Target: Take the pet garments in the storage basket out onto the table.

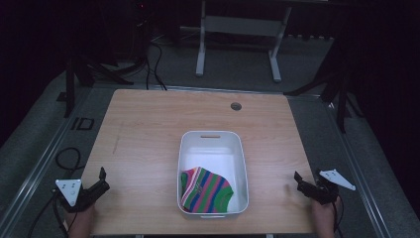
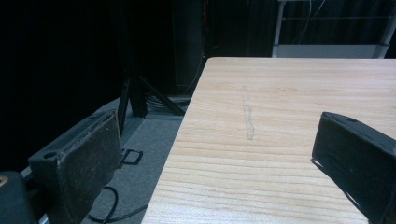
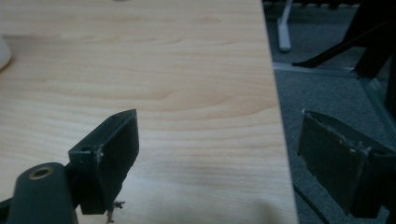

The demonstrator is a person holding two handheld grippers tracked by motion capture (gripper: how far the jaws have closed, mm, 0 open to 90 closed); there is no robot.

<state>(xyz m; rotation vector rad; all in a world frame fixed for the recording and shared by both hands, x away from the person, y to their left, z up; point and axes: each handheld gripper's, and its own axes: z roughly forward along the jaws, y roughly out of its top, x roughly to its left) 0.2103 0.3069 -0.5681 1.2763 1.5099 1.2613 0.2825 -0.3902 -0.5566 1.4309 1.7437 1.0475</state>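
striped pink-green-blue sock lies in near half of white rectangular plastic tub, long axis running left-right. left gripper and right gripper both spread apart, empty, at wooden table edges.

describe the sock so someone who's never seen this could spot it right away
On the wooden table sits a white rectangular bin, between the two grippers. The sock lies in its near end, the only colourful thing here: green, pink and blue stripes.
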